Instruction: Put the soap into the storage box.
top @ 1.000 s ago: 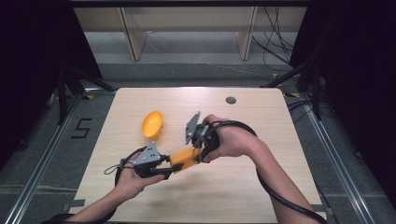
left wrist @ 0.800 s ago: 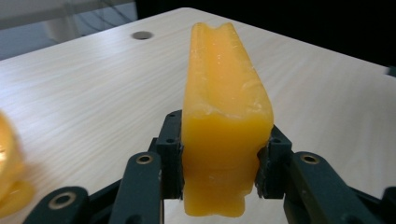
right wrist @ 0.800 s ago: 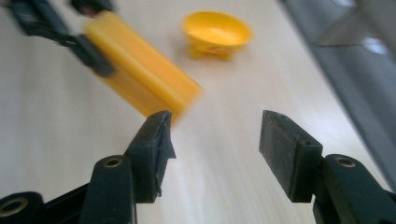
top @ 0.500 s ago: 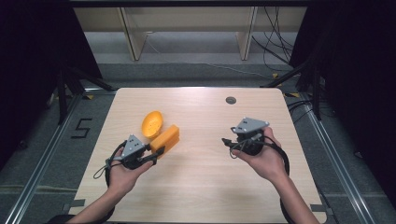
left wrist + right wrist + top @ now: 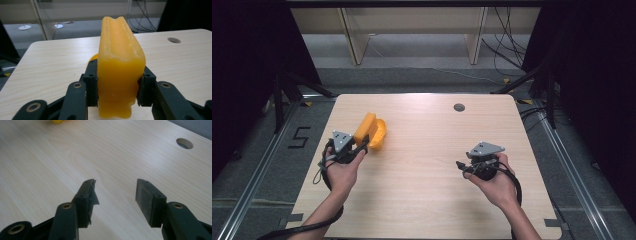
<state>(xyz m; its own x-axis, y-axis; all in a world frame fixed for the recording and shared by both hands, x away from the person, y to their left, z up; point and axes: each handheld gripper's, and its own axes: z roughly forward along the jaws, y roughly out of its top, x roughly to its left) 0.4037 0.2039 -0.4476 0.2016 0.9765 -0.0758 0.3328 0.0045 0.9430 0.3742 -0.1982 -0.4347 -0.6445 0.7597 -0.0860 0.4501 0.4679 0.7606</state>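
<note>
Left gripper [image 5: 357,146]: held in the left hand [image 5: 341,169] over the table's left part, forearm entering from the bottom edge, jaws directed away from the person. The jaws are clamped on an orange block [image 5: 117,67], which stands on end between the pads and rises above them in the left gripper view. In the high view the block [image 5: 365,128] is seen lifted over the left side of the wooden table [image 5: 427,195].

Right gripper [image 5: 464,166]: held in the right hand [image 5: 496,184] at the table's right part, well apart from the left one, tips directed toward the table's middle. Its jaws have just been closing; they are seen parted at a middling width in the right gripper view [image 5: 115,192], nothing between them, bare tabletop beneath.

Surroundings: one yellow-orange rounded piece [image 5: 380,135] lies on the table just beside and behind the block. One round cable hole [image 5: 459,107] is set near the far edge. Nothing is seen standing between the two grippers.

Count: two grippers, one block, one rounded piece, one hole.
</note>
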